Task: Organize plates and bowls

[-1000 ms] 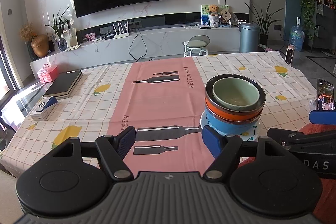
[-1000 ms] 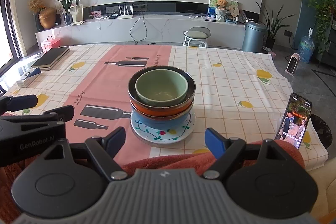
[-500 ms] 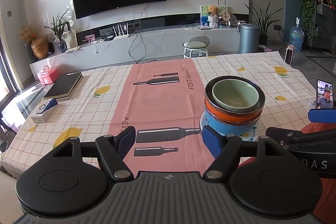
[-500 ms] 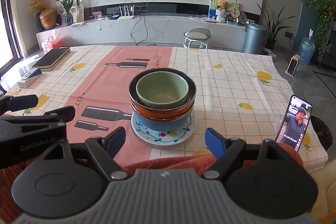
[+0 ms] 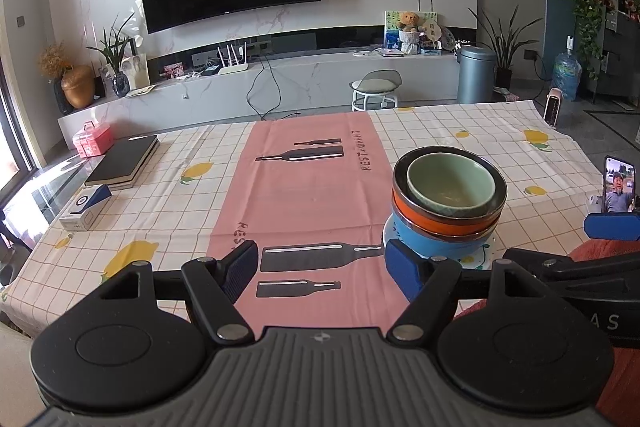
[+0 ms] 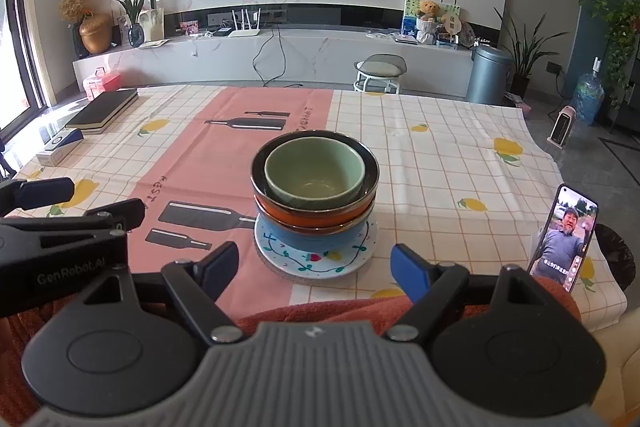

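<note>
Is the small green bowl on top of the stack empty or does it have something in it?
Empty. The small pale green ceramic bowl sits upright in the stack, and both views show its bare inside down to the bottom.

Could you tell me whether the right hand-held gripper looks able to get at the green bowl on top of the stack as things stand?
Probably yes: the right hand-held gripper is open and empty, the green bowl sits uncovered on top, and nothing stands between them.
</note>
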A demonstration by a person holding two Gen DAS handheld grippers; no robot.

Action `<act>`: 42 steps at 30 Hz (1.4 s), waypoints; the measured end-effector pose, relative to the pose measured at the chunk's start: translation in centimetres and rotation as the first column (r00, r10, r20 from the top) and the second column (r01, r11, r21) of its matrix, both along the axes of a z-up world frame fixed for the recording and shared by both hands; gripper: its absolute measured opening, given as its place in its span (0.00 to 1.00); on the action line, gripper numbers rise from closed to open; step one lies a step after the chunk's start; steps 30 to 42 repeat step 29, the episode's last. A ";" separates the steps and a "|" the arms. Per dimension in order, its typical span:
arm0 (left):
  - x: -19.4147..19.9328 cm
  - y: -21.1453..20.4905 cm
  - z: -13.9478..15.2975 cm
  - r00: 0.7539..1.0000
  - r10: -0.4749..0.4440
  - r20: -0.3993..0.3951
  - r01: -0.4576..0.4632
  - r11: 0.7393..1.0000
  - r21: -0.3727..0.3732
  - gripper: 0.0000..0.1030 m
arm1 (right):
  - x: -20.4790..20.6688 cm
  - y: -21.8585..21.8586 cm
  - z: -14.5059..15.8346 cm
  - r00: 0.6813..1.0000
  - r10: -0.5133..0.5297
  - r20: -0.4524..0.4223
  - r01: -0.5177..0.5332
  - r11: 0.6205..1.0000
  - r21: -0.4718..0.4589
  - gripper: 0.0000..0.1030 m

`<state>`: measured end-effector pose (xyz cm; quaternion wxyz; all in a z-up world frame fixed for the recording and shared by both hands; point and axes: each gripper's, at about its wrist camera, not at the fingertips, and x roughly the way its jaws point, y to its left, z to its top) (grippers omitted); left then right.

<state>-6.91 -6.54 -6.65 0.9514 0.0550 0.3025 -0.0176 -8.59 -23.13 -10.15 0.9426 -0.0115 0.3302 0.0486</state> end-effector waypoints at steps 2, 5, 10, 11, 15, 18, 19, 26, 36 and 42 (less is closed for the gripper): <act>0.0 0.1 0.0 1.000 0.002 0.001 -0.002 1.000 -0.001 0.83 | 0.1 0.0 -0.1 1.000 0.002 -0.003 -0.002 1.000 0.001 0.80; 0.1 0.2 0.0 1.000 0.005 0.003 -0.005 1.000 0.001 0.83 | 0.1 0.0 -0.2 1.000 0.003 -0.008 -0.003 1.000 0.001 0.80; 0.0 0.2 0.0 1.000 0.007 0.001 -0.007 1.000 -0.001 0.83 | 0.1 0.0 -0.2 1.000 0.004 -0.010 -0.004 1.000 0.001 0.80; 0.0 0.2 0.0 1.000 0.007 0.002 -0.007 1.000 -0.001 0.83 | 0.1 0.1 -0.3 1.000 0.004 -0.010 -0.004 1.000 0.001 0.80; 0.0 0.2 0.0 1.000 0.008 0.004 -0.008 1.000 0.001 0.83 | 0.0 0.2 -0.4 1.000 0.006 -0.015 -0.006 1.000 0.003 0.80; 0.0 0.2 0.0 1.000 0.010 0.004 -0.010 1.000 0.001 0.83 | 0.0 0.1 -0.5 1.000 0.006 -0.017 -0.006 1.000 0.005 0.80; 0.0 0.2 0.1 1.000 0.011 0.005 -0.011 1.000 0.001 0.83 | 0.0 0.1 -0.5 1.000 0.006 -0.017 -0.006 1.000 0.005 0.80; 0.0 0.3 0.1 1.000 0.012 0.006 -0.012 1.000 0.001 0.83 | 0.0 0.1 -0.4 1.000 0.007 -0.019 -0.007 1.000 0.006 0.80; -0.1 0.4 0.3 1.000 0.015 0.008 -0.015 1.000 -0.002 0.83 | 0.0 0.1 -0.4 1.000 0.007 -0.019 -0.007 1.000 0.006 0.80; -0.1 0.4 0.3 1.000 0.015 0.008 -0.015 1.000 -0.002 0.83 | 0.0 0.1 -0.4 1.000 0.007 -0.019 -0.007 1.000 0.006 0.80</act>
